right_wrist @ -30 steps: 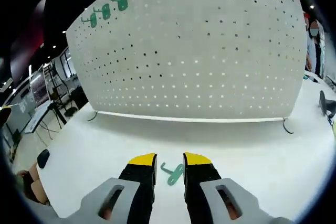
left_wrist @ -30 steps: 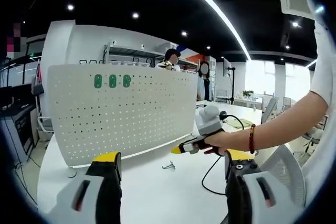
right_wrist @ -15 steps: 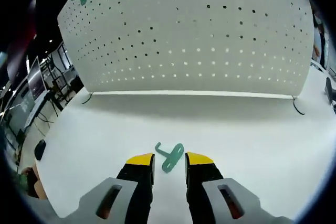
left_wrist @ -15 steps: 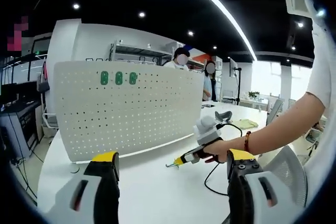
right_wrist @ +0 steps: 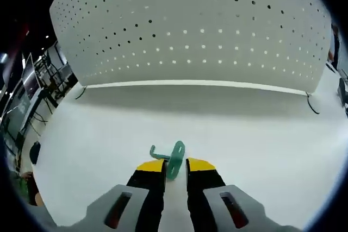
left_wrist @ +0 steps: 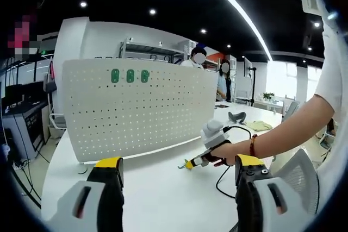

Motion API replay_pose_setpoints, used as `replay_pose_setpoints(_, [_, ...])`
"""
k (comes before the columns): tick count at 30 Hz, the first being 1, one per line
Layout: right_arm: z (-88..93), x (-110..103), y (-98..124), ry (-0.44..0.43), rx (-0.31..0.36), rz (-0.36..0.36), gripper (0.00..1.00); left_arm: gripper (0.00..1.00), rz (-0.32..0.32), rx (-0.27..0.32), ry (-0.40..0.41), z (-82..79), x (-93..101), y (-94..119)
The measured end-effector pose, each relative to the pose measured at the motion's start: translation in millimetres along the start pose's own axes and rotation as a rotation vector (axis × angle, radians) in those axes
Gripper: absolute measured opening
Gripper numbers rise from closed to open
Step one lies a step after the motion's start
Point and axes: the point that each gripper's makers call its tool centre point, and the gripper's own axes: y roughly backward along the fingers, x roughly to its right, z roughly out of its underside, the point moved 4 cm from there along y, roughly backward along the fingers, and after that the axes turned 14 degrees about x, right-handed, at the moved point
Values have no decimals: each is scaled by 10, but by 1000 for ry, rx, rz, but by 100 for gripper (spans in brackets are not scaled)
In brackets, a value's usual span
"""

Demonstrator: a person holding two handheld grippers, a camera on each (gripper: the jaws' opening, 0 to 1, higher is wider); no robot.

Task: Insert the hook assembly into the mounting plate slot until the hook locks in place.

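a: left gripper view first. the left hand-held gripper [left_wrist: 173, 175] rides low with its jaws wide apart, nothing between them. across the white tabletop [left_wrist: 163, 199] the person's hand [left_wrist: 228, 151] carries the right hand-held gripper [left_wrist: 191, 163], and there's a small hook [left_wrist: 182, 165] poking out at its yellow tips.

b: and the target?

a: the white mounting plate [left_wrist: 136, 110] stands upright on the tabletop, full of holes, with three green hooks [left_wrist: 130, 75] already hung in a row near its top left. two people stand behind it, and a black cable [left_wrist: 224, 176] loops on the tabletop under the right arm.

b: over to the right gripper view.

a: here the right hand-held gripper [right_wrist: 174, 165] has its jaws closed on the green hook's flat tab, which stands on edge between the tips. the hook arm runs off to the left of the tips, more or less across the jaws' line.

b: so which way to go?

a: the plate [right_wrist: 196, 31] lies straight ahead and up from the tips, well apart from them, with open tabletop [right_wrist: 244, 129] between. the right side is plainly the nearer one and it has the part. i'd judge the coming move needs the tab's back turned square to the holes. nothing stands in the way.
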Motion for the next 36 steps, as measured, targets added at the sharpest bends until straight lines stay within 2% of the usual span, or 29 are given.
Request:
replay_pose_setpoints(11, [-10, 64, -21, 11, -16, 12, 3, 86, -6, -12, -1, 21, -1, -11])
replay_pose_setpoints(18, [-19, 46, 14, 6, -19, 0, 2, 86, 0, -9, -1, 3, 14, -11])
replay_pose_setpoints(25, [-156, 5, 83, 7, 38, -17, 2, 84, 5, 5, 2, -37, 37, -14])
replay_pose_setpoints(36, [-453, -138, 256, 20, 169, -68, 2, 82, 27, 18, -6, -61, 125, -7])
